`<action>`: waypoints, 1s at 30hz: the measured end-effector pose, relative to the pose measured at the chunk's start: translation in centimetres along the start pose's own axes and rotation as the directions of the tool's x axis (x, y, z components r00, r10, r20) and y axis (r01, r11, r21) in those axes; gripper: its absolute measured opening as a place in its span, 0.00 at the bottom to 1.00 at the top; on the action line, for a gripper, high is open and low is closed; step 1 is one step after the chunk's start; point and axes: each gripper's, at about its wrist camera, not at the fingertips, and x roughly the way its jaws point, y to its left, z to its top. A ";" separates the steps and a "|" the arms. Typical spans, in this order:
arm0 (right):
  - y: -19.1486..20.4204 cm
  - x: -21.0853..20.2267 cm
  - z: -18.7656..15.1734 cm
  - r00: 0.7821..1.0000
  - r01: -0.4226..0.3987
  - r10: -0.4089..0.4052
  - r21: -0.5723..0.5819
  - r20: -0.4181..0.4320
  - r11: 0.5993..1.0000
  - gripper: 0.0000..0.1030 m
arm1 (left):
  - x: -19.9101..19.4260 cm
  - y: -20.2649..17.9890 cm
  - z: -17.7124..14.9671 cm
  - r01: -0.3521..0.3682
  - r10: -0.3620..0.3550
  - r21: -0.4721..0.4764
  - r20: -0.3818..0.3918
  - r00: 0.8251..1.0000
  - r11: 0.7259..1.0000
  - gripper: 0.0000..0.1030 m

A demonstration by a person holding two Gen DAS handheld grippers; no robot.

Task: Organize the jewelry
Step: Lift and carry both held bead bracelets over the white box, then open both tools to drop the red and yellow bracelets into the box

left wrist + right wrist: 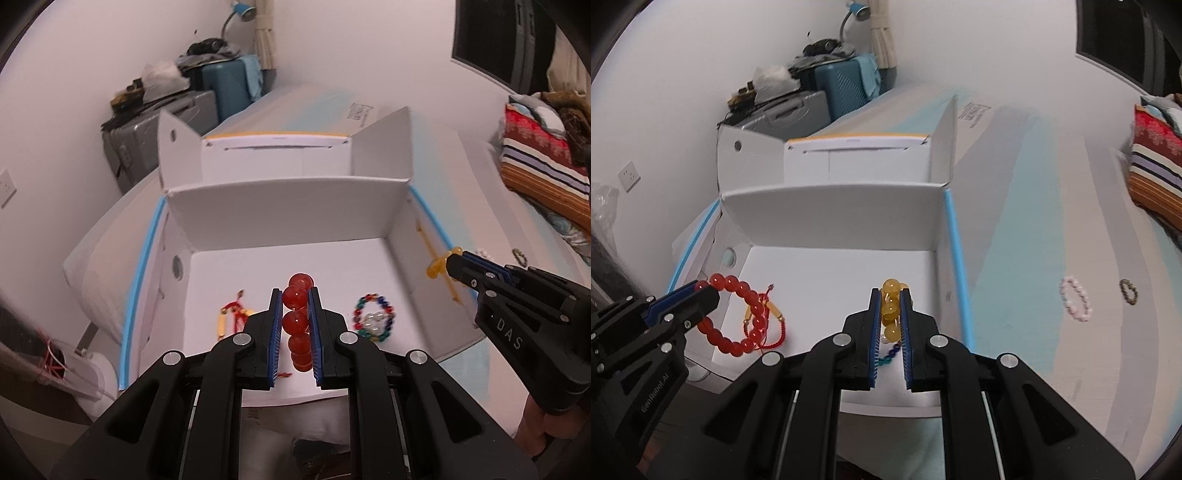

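Your left gripper (295, 297) clamps the red bead bracelet (296, 295) over the white box (288, 206); your right gripper (891, 295) clamps the yellow bead bracelet (891, 310), at 3 o'clock from it.

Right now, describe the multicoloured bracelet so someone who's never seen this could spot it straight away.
Find the open white box on the bed. On its floor, right of the red beads held in the left gripper, lies the multicoloured bracelet. It is the only ring mixing red, blue, green and yellow beads, with clear beads in its middle; the red cord bracelet lies on the other side.
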 end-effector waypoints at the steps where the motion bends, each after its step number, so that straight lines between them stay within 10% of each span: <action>1: 0.3 0.4 -0.1 1.000 -0.003 0.003 -0.004 -0.006 1.000 0.09 | 0.2 0.5 -0.2 -0.005 0.005 -0.005 -0.003 1.000 1.000 0.13; 30: 2.5 7.5 -2.8 0.990 -0.006 0.000 -0.044 -0.143 0.999 0.09 | 6.9 3.2 -1.8 -0.058 0.054 -0.037 -0.123 0.991 0.998 0.13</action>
